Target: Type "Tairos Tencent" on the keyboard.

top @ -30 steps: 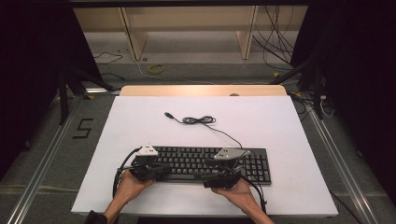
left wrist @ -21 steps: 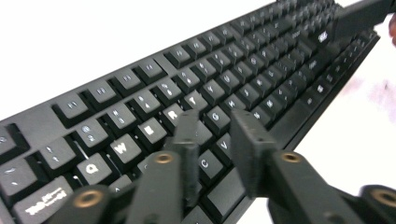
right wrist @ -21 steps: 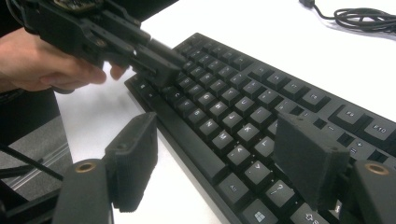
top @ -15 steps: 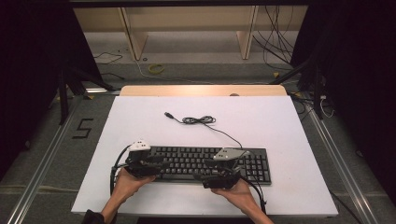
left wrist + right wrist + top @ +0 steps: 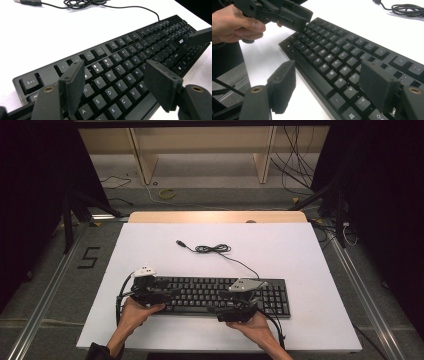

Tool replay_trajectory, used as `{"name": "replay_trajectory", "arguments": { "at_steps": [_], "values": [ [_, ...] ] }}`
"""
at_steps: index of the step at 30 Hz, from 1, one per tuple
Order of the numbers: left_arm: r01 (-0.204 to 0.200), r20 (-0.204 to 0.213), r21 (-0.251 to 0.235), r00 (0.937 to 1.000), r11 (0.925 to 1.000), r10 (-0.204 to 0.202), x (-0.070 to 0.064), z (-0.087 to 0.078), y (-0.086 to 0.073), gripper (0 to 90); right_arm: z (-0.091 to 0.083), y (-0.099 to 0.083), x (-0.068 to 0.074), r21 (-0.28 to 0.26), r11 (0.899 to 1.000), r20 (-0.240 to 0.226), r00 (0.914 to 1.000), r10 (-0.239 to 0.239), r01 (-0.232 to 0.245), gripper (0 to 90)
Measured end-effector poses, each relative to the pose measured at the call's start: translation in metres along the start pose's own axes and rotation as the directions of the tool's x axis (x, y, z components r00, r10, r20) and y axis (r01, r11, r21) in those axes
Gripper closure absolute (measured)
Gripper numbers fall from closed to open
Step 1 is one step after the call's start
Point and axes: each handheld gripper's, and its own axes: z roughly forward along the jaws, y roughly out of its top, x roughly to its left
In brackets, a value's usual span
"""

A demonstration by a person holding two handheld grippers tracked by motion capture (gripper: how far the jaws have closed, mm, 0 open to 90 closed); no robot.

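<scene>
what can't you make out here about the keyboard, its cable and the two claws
- Black full-size keyboard: high view, key legends too small; both claws cover part of its front.
- Thin black USB cable: right gripper view, cut off by the top edge.
- Left claw and right claw: open above the keys; contact with them cannot be told.
</scene>
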Motion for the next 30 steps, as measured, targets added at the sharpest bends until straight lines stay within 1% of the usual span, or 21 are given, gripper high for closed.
{"name": "replay_trajectory", "arguments": {
  "at_steps": [2,5,12,21,30],
  "values": [
    [-0.004,0.0,-0.001,1.0,1.0,0.004,0.0009,-0.0001,0.0007,32.3,0.0,0.0,0.0003,0.001,1.0,0.0,1.0,-0.001,0.001,30.6],
    [0.001,-0.004,-0.004,1.0,1.0,-0.001,0.0012,0.0007,0.0014,31.3,0.0004,-0.0002,0.0006,0.002,1.0,-0.002,1.0,-0.001,0.001,30.6],
    [-0.003,-0.014,0.004,0.9999,1.0,0.003,0.0034,0.0024,0.0032,30.5,0.0008,-0.0002,0.0015,0.0,1.0,-0.003,1.0,-0.004,0.004,30.6],
    [0.011,-0.024,0.002,0.9996,0.9999,-0.011,0.0064,0.004,0.0049,31.1,0.0008,0.0,0.0016,0.001,1.0,-0.004,1.0,-0.004,0.004,30.6],
    [0.008,-0.034,0.01,0.9994,0.9999,-0.008,0.0088,0.0059,0.0061,31.8,0.0006,0.0004,0.0019,0.001,1.0,-0.005,1.0,-0.005,0.005,30.6]
  ]
}}
